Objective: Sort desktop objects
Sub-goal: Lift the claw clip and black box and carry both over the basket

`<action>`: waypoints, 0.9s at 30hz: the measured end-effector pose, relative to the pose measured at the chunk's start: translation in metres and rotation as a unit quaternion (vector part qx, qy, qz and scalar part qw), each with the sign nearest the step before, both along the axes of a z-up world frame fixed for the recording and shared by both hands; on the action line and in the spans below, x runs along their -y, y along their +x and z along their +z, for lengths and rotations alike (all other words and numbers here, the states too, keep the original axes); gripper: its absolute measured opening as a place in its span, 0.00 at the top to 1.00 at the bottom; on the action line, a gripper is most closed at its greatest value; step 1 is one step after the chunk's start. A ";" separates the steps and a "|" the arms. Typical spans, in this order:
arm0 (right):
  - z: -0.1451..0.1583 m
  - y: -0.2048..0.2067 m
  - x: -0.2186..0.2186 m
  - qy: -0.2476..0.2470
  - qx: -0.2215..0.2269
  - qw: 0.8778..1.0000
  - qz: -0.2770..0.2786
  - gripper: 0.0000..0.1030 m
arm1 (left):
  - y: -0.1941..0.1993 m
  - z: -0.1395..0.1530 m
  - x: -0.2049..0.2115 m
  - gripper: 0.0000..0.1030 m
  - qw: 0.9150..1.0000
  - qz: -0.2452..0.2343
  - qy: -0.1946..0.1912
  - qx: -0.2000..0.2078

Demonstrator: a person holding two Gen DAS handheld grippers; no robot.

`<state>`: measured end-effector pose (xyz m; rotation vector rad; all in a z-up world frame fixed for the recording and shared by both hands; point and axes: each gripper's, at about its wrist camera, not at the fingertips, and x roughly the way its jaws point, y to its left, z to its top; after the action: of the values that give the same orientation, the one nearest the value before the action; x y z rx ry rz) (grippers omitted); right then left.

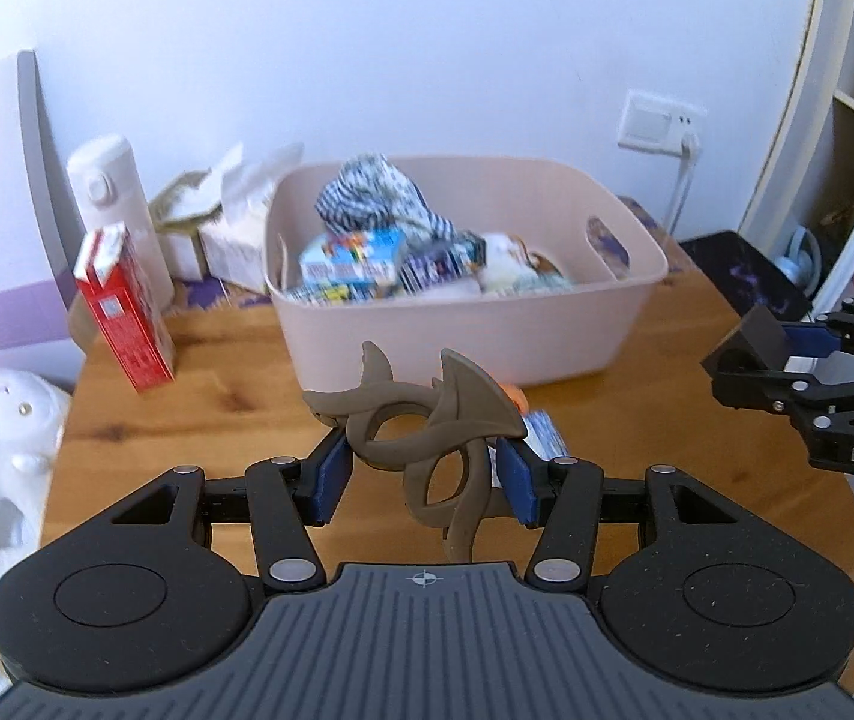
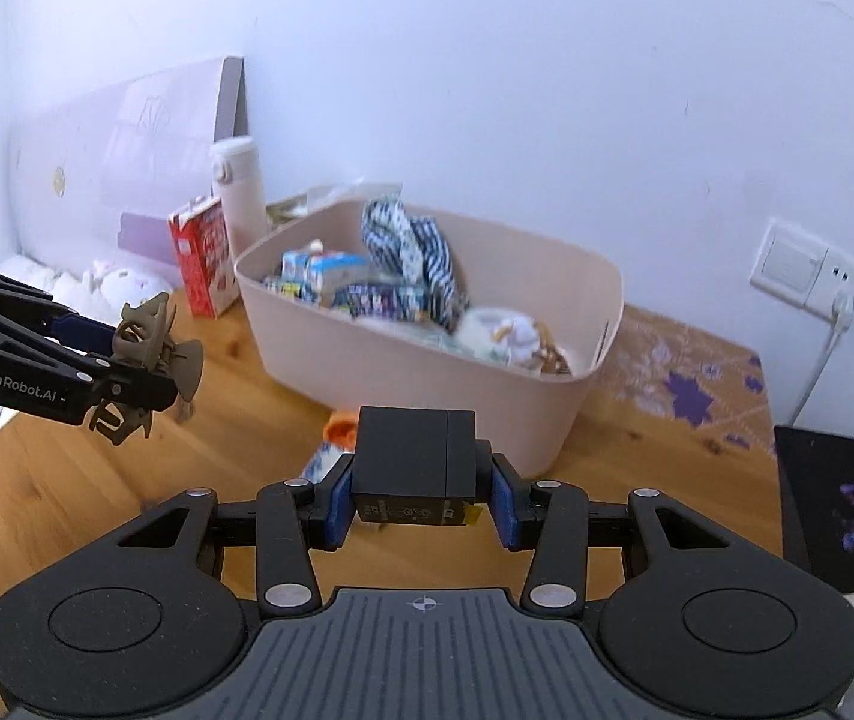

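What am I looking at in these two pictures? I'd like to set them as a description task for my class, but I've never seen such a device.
A person holds a two-finger grabber in each hand, each with a camera looking along its fingers. One picture is from the left gripper, clamped on a brown hair claw clip. The other is from the right gripper, clamped on a black box. Ahead on the wooden table stands a pink bin of assorted items, with a red carton and white flask beside it.
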<state>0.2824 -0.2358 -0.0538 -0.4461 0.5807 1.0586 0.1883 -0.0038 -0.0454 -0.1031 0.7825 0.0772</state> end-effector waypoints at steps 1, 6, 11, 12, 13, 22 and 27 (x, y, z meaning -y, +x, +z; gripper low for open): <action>0.003 0.001 -0.002 0.003 0.003 1.000 -0.001 0.59 | 0.002 0.003 -0.003 0.48 1.000 0.000 0.002 0.004; 0.015 0.007 -0.011 0.015 0.013 1.000 -0.012 0.59 | 0.015 0.015 -0.019 0.48 1.000 0.003 0.008 0.021; 0.026 0.017 -0.024 0.023 0.024 0.999 -0.027 0.59 | 0.033 0.026 -0.032 0.48 0.999 0.005 0.008 0.038; 0.028 0.019 -0.027 0.024 0.028 0.999 -0.030 0.59 | 0.037 0.028 -0.034 0.48 0.999 0.003 0.007 0.041; 0.029 0.020 -0.029 0.026 0.030 0.999 -0.031 0.59 | 0.042 0.030 -0.035 0.48 0.999 -0.001 0.004 0.046; 0.041 0.039 -0.058 0.033 0.052 0.997 -0.042 0.59 | 0.085 0.040 -0.034 0.48 0.997 -0.032 -0.006 0.067; 0.040 0.058 -0.081 0.027 0.061 0.996 -0.055 0.59 | 0.114 0.041 -0.029 0.48 0.996 -0.053 -0.003 0.075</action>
<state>0.3400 -0.1546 -0.0137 -0.4230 0.4616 0.9335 0.3020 0.0252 -0.0041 -0.0717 0.6376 -0.0327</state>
